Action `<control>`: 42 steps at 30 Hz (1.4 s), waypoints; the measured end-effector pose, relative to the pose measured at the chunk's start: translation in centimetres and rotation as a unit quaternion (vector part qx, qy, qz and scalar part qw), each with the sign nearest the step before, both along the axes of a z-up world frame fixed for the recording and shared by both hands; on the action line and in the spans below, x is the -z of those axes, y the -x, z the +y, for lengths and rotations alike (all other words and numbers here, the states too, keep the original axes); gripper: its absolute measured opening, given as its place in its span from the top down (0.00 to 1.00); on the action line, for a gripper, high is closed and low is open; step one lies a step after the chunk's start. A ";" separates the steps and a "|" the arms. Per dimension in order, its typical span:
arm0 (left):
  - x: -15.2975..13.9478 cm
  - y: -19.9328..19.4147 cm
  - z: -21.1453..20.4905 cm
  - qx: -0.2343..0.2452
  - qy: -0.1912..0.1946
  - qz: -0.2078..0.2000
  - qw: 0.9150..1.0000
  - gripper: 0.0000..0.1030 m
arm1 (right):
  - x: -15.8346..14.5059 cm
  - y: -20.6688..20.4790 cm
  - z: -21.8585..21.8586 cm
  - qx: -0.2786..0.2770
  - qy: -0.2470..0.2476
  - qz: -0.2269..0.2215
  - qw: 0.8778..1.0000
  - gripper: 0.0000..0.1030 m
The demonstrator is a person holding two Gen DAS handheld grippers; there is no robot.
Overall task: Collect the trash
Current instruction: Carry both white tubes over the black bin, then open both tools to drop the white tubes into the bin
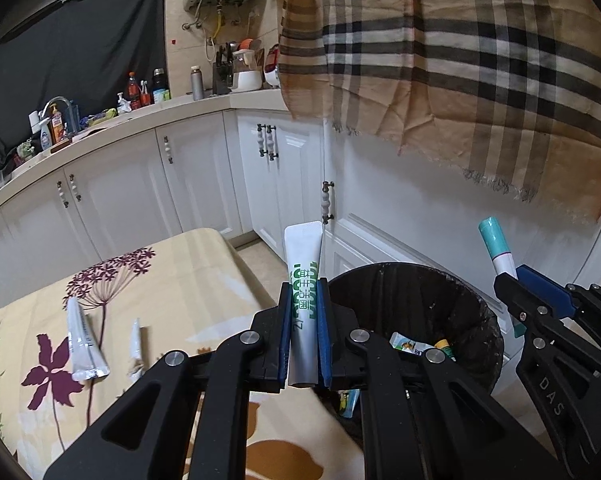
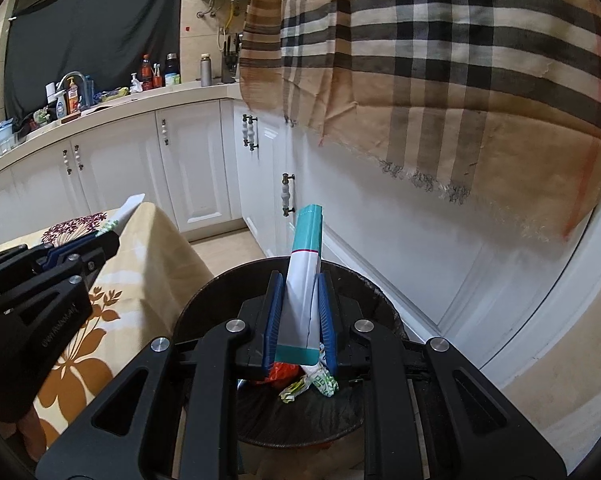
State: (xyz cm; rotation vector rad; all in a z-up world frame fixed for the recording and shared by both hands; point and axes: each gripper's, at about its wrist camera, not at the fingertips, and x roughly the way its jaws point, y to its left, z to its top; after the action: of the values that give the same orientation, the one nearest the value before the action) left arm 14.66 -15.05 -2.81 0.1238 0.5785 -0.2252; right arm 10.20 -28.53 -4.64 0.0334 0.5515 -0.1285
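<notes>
My left gripper (image 1: 304, 294) is shut on a white tube with green lettering (image 1: 303, 264), held upright at the table's right edge, just left of the black-lined trash bin (image 1: 480, 320). My right gripper (image 2: 298, 284) is shut on a white and teal tube (image 2: 306, 264), held upright over the bin (image 2: 204, 300). The right gripper also shows in the left wrist view (image 1: 512, 280), and the left gripper in the right wrist view (image 2: 108, 240). Wrappers (image 2: 312, 384) lie inside the bin. Two more white tubes, one larger (image 1: 84, 344) and one smaller (image 1: 135, 346), lie on the floral tablecloth (image 1: 172, 280).
White kitchen cabinets (image 1: 204, 184) run behind the table and bin. The counter (image 1: 140, 120) holds bottles and a faucet. A plaid cloth (image 1: 460, 60) hangs above the bin on the right. Tiled floor (image 1: 260, 256) shows between table and cabinets.
</notes>
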 end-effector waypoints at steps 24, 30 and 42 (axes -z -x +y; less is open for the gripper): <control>2.9 -3.8 -2.7 0.005 -0.012 0.046 0.999 0.85 | 3.1 -3.6 -2.0 0.024 -0.013 0.027 0.999 0.81; 3.3 -4.5 -2.9 0.007 -0.014 0.062 0.998 0.74 | 3.7 -4.4 -2.4 0.029 -0.016 0.030 0.999 0.66; 3.4 -4.5 -2.4 -0.001 -0.004 0.063 0.998 0.53 | 3.4 -4.0 -2.7 0.036 -0.016 0.026 0.999 0.64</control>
State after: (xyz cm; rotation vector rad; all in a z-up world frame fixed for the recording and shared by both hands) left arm 19.13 -17.44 -6.18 0.1168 0.7052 -0.2303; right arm 14.16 -31.19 -8.01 0.0818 0.6041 -0.1908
